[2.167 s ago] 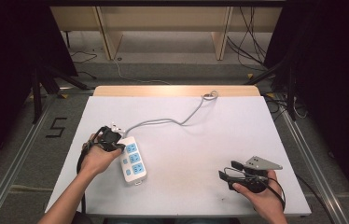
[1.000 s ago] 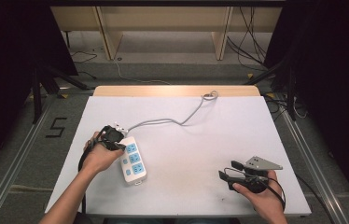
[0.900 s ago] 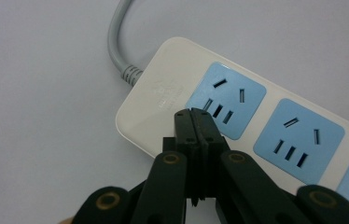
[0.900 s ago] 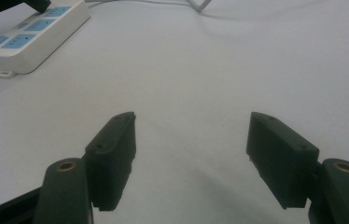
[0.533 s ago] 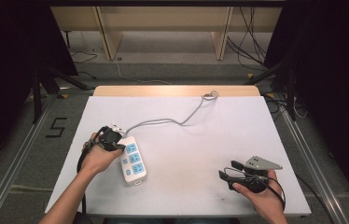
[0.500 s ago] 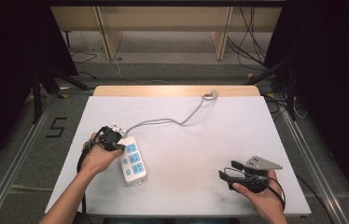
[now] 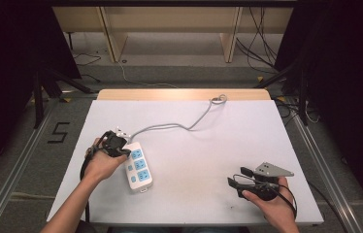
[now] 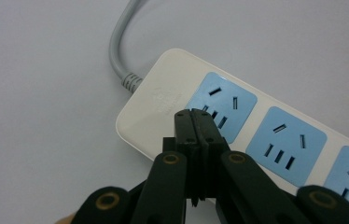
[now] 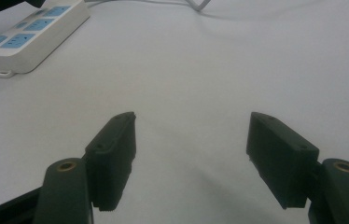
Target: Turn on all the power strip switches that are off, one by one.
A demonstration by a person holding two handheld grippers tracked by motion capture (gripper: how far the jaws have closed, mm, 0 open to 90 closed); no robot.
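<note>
A white power strip (image 7: 138,167) with three blue sockets lies on the left half of the white table (image 7: 228,141). Its grey cord (image 7: 179,125) runs to the far edge. My left gripper (image 7: 116,144) sits at the strip's cord end. In the left gripper view this gripper (image 8: 194,122) is shut with nothing between its jaws, and its tips are over the first blue socket (image 8: 231,100) of the power strip (image 8: 158,100); I cannot tell if they touch. My right gripper (image 7: 238,178) rests near the front right, open and holding nothing (image 9: 191,126), pointing left toward the power strip (image 9: 37,28).
The cord ends in a loop (image 7: 218,99) at the table's wooden far edge. A grey floor with cables and a shelf frame lies beyond. Bare white tabletop (image 9: 210,60) stretches between the two grippers.
</note>
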